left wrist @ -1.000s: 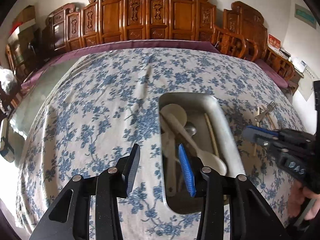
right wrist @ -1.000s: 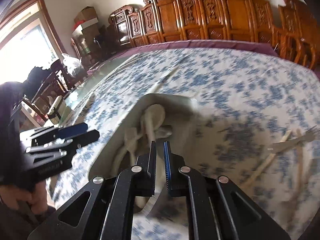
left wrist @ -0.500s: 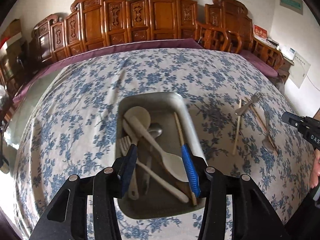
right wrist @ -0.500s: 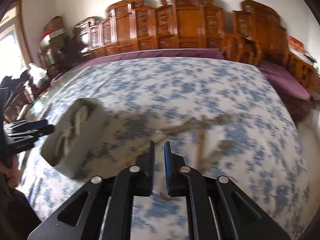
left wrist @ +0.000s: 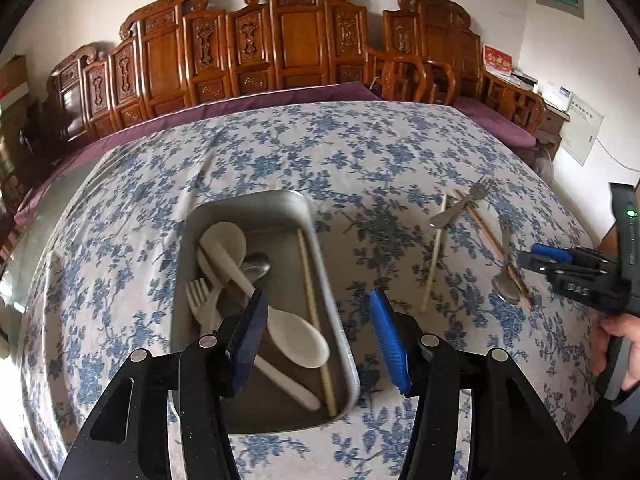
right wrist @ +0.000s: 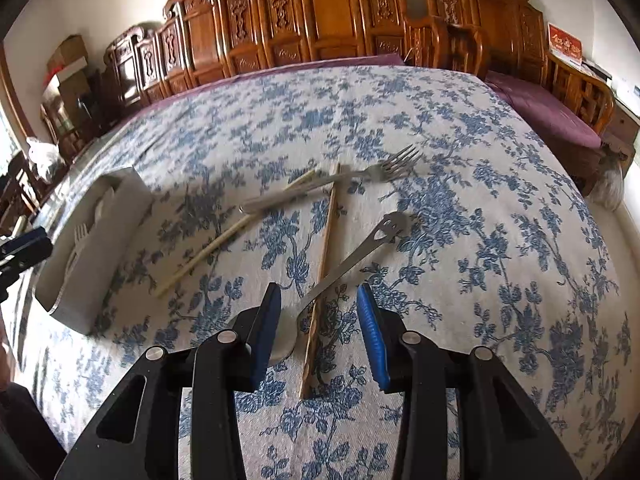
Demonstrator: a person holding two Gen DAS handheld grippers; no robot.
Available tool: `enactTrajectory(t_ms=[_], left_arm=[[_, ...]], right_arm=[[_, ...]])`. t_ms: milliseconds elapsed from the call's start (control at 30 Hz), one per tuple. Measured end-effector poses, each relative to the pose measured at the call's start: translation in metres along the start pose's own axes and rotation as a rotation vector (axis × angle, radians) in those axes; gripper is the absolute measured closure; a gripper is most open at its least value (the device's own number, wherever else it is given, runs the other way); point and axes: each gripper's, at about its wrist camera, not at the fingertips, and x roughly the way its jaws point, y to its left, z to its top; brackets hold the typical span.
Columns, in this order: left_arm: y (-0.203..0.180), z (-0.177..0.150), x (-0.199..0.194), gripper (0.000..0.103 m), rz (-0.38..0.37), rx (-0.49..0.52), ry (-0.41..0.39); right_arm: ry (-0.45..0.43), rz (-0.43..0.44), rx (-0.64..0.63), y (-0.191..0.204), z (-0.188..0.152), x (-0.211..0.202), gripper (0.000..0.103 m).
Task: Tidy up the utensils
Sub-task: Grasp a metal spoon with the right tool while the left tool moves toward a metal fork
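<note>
The left gripper is held with jaws spread above the near end of the tray, hiding part of the white spoons inside. A white fork, a chopstick and a half-covered metal spoon also lie in the tray. The right gripper is spread wide, empty, over a spoon crossing a dark chopstick on the cloth; the spoon's bowl is partly hidden by the left finger. Beyond, a fork is seen across a pale chopstick.
</note>
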Motion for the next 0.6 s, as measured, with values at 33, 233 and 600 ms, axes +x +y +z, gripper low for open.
enactTrajectory(t_ms=[33, 233, 600], left_arm=[[-0.003, 0.0, 0.0, 0.052, -0.003, 0.005, -0.001], [-0.012, -0.002, 0.003, 0.053, -0.005, 0.028, 0.001], [-0.014, -0.006, 0.008, 0.052, 0.007, 0.042, 0.013]], right_arm=[[0.007, 0.004, 0.006, 0.0, 0.001, 0.004, 0.061], [0.043, -0.025, 0.007, 0.002, 0.005, 0.025, 0.061], [0.038, -0.061, 0.008, 0.002, 0.006, 0.031, 0.089]])
